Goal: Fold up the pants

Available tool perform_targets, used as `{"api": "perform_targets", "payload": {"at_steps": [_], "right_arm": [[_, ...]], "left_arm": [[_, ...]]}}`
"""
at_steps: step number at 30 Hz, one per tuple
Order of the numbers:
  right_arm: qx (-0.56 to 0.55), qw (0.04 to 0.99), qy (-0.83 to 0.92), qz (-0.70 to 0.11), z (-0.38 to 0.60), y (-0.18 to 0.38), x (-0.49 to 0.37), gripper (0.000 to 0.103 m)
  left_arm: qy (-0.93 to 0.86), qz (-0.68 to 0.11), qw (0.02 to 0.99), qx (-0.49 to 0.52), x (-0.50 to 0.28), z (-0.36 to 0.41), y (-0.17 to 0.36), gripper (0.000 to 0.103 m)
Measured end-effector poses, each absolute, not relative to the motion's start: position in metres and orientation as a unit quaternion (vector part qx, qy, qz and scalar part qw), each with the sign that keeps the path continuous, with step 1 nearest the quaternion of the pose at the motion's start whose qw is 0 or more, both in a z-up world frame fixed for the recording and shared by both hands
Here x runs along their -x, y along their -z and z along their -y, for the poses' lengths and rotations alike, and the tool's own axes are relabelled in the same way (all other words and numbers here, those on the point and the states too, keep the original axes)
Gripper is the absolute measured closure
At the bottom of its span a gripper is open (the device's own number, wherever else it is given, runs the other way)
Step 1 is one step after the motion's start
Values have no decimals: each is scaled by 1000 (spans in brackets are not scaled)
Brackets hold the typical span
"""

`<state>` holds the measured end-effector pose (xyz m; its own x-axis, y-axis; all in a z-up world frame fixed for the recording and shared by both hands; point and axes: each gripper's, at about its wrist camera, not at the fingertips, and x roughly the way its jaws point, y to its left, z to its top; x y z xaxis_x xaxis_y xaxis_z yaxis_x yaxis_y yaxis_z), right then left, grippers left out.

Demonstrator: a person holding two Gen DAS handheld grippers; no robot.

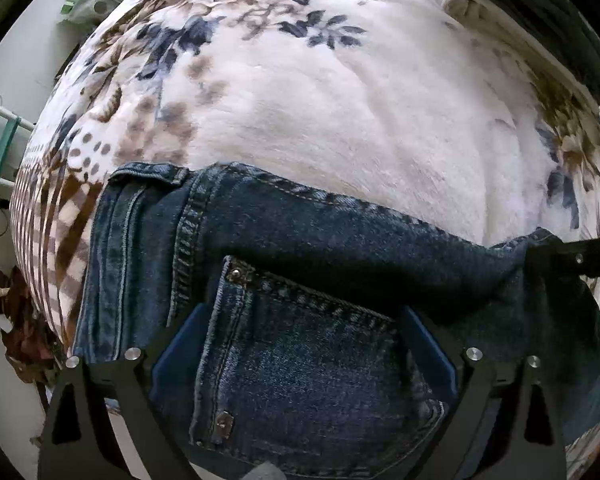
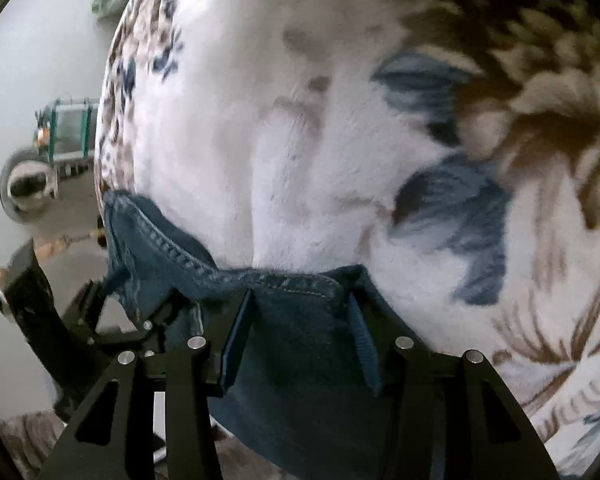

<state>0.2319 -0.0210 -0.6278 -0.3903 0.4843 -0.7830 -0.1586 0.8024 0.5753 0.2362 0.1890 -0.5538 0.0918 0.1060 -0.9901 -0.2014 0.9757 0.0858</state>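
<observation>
Dark blue jeans (image 1: 300,264) lie on a floral fleece blanket, waistband and back pocket (image 1: 312,360) toward the camera. My left gripper (image 1: 300,344) is open, its blue-padded fingers (image 1: 180,344) spread either side of the pocket over the denim. My right gripper shows at the right edge of the left wrist view (image 1: 572,256), at the waistband end. In the right wrist view the right gripper (image 2: 300,332) has denim (image 2: 300,320) between its fingers, with a wide gap; a firm grip cannot be judged. The left gripper's body (image 2: 60,320) shows at lower left.
The white, brown and blue floral blanket (image 1: 340,120) covers the bed. The bed's left edge (image 1: 32,220) drops to a pale floor with a green-framed rack (image 2: 68,128), a round object (image 2: 24,180) and a green bag (image 1: 88,4). Dark fabric (image 1: 560,20) lies at the far right.
</observation>
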Motion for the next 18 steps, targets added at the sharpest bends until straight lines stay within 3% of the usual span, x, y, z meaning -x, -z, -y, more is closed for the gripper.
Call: {"api": "perform_targets", "payload": {"at_steps": [5,6,9,12,18], "right_arm": [[-115,527,-326,-776,32,620,-240,57],[-113,534,-316,-776,37,621,-240,81],[-101,559,-278,-775,34,622,-237,87],[-99,624,-226,-741,45,601,-249,102],[-184,639,-193,-721,93,570,-258,98]], "left_arm": [[-100,-668,736,40,-235,-189,552,5],[-101,-669,736,40,-235,-190,552,5],[-100,-668,737,32,-234,-186,551,5],[-97,-668,737,30,-233,-185,551,5],[-99,-667,738,41,-229,-186,535,5]]}}
